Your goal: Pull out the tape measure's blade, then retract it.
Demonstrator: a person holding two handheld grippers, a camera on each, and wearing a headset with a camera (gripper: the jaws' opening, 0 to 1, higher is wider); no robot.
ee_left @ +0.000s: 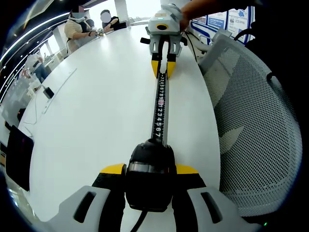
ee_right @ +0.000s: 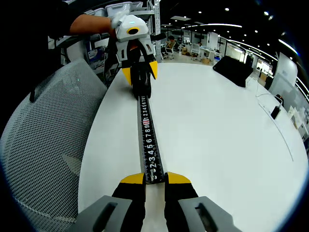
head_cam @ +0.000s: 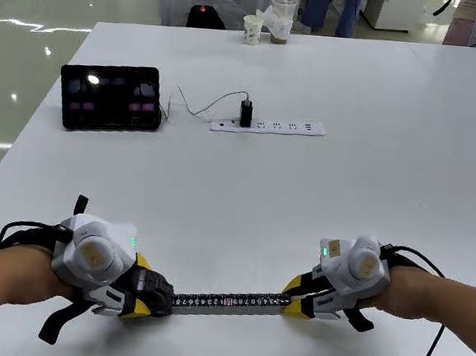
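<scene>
The left gripper [head_cam: 138,294] is clamped on the black case [ee_left: 149,176], one yellow-tipped jaw on each side of it. The right gripper [ee_right: 154,179] is closed on the free end of the blade [head_cam: 228,301]. The blade runs straight between the two grippers, numerals upward, along the near edge of a white table [head_cam: 302,199]; whether it touches the tabletop cannot be told. A hand holds each gripper from behind. Farther back on the table stand a dark tablet [head_cam: 111,96] and a power strip [head_cam: 267,126] with a plug [head_cam: 246,113] in it; paper cups [head_cam: 252,28] stand at the far edge. A mesh chair [ee_left: 256,121] sits beside the table.
</scene>
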